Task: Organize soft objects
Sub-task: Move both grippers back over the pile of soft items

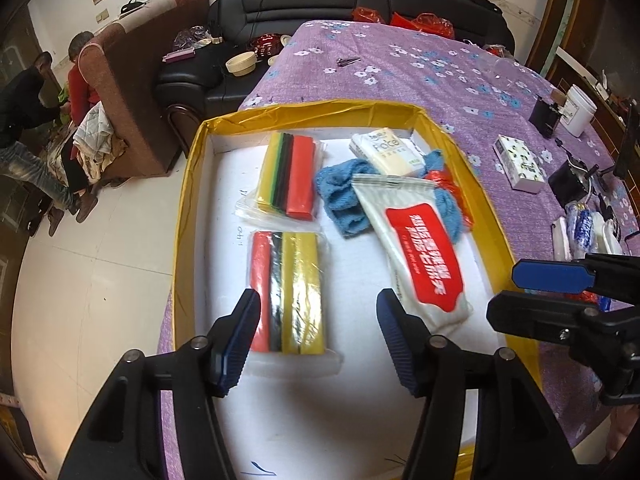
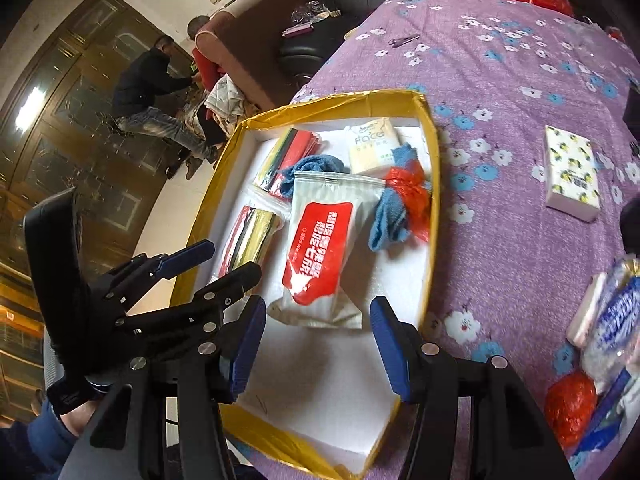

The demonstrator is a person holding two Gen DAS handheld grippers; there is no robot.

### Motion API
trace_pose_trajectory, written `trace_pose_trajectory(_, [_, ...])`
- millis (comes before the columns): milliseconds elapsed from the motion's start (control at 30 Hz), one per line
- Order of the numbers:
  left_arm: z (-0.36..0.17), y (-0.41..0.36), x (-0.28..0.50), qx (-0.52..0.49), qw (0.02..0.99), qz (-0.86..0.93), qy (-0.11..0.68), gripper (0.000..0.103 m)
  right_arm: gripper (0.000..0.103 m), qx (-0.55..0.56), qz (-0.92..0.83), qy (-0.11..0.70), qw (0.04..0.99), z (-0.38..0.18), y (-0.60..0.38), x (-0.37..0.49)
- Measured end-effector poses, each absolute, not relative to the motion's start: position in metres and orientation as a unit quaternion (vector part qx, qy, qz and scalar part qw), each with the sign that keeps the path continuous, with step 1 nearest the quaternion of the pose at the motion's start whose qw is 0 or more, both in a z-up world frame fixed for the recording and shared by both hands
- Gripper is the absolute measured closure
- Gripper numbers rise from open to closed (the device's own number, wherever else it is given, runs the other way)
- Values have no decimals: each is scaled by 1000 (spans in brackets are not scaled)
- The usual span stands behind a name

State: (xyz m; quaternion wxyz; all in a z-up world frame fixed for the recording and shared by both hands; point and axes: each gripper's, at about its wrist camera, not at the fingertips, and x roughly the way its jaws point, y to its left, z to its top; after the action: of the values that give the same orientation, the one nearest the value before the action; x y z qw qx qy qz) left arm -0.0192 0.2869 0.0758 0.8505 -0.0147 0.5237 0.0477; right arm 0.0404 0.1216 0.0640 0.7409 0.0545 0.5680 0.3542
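Note:
A yellow-rimmed box (image 1: 182, 216) (image 2: 434, 240) with a white floor lies on the purple flowered table. In it lie two bags of coloured sponges (image 1: 289, 288) (image 1: 290, 172), a blue cloth (image 1: 340, 196) (image 2: 390, 216), a white and red tissue pack (image 1: 420, 248) (image 2: 320, 244), a white Face tissue pack (image 1: 388, 150) (image 2: 372, 146) and a red plastic bag (image 2: 408, 188). My left gripper (image 1: 316, 340) is open and empty above the near sponge bag. My right gripper (image 2: 318, 348) is open and empty just in front of the red tissue pack.
On the tablecloth to the right lie a lemon-print tissue box (image 1: 518, 164) (image 2: 572, 172), a white tub (image 1: 578, 108), black devices (image 1: 568, 184) and wrapped packs (image 2: 616, 328). Sofas (image 1: 360, 4) and two people (image 1: 48, 120) are behind and left.

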Motion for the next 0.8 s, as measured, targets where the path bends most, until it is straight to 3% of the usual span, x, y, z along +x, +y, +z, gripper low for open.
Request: trace_pose_trajectory(800, [102, 220, -27, 15, 865, 22, 502, 43, 44, 122, 324, 550, 760, 83, 18, 17])
